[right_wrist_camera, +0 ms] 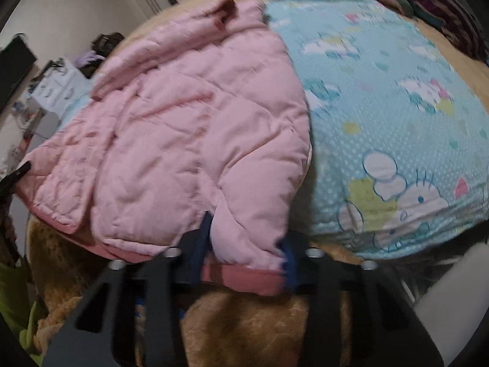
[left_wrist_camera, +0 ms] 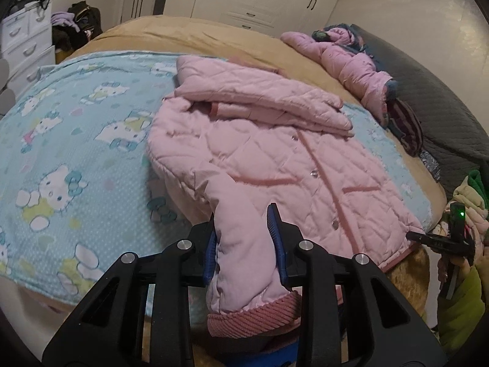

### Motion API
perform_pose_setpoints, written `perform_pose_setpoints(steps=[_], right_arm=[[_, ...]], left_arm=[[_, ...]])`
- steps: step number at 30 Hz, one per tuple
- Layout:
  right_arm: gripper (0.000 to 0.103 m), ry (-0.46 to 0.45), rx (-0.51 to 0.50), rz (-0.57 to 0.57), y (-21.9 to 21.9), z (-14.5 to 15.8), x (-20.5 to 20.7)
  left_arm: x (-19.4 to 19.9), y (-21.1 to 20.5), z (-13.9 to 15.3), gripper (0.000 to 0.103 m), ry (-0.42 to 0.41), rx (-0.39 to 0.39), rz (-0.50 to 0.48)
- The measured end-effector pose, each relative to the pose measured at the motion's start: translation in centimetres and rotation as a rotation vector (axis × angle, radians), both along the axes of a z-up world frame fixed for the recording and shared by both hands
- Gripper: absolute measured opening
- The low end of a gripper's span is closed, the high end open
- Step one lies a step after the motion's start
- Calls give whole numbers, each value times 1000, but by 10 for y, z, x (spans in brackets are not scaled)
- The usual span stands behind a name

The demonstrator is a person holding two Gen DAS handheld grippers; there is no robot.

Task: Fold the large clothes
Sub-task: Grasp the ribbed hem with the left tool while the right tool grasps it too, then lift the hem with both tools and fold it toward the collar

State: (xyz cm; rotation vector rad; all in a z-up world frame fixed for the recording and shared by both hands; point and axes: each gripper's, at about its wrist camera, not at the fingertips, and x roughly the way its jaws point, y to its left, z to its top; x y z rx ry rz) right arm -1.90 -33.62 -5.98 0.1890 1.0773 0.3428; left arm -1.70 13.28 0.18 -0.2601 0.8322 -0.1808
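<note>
Pink quilted jacket (left_wrist_camera: 259, 165) spread front-up on the blue cartoon-print blanket (left_wrist_camera: 76, 140) over the tan bed cover (left_wrist_camera: 195, 35) — hem near the bed's edge. Left gripper (left_wrist_camera: 244, 238) pinching the near sleeve (left_wrist_camera: 241, 263) above its ribbed cuff. Right gripper (right_wrist_camera: 246, 244) clamped on the jacket's padded bottom corner — view blurred

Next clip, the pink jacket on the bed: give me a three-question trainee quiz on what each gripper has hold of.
1. True or false: the left gripper is shut on a sleeve of the pink quilted jacket.
2. The right gripper grips the jacket at: A) the hood, B) the edge nearest that camera, C) nothing.
3. Fill in: the jacket lies on a light blue ___ blanket.

Key: 1 true; 2 B; 3 cartoon-cat.
</note>
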Motion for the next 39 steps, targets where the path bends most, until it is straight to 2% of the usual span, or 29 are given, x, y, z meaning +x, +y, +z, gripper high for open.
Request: perform_pose_setpoints(steps=[3,6,14,21,27,39], right_arm=[[21,-80,84,-4,-5,22,-4],[20,-168,165,-18,-8,49,-2],[18,-290,258,-25,-5,104,27],[17,-350,295,-42,0,149,74],[17,-379,320,-79,-1,174,116],[17,-397,318,-154,7,191,195]], left_arm=[[5,3,2,22,-16,-22,-3],[9,4,6,21,-29,-31,-2],[22,13,31,20,-85,-46,9],[48,30,64,20,-161,-67,30],[76,49,82,20,-200,-95,57],[135,70,100,20,-263,-115,121]])
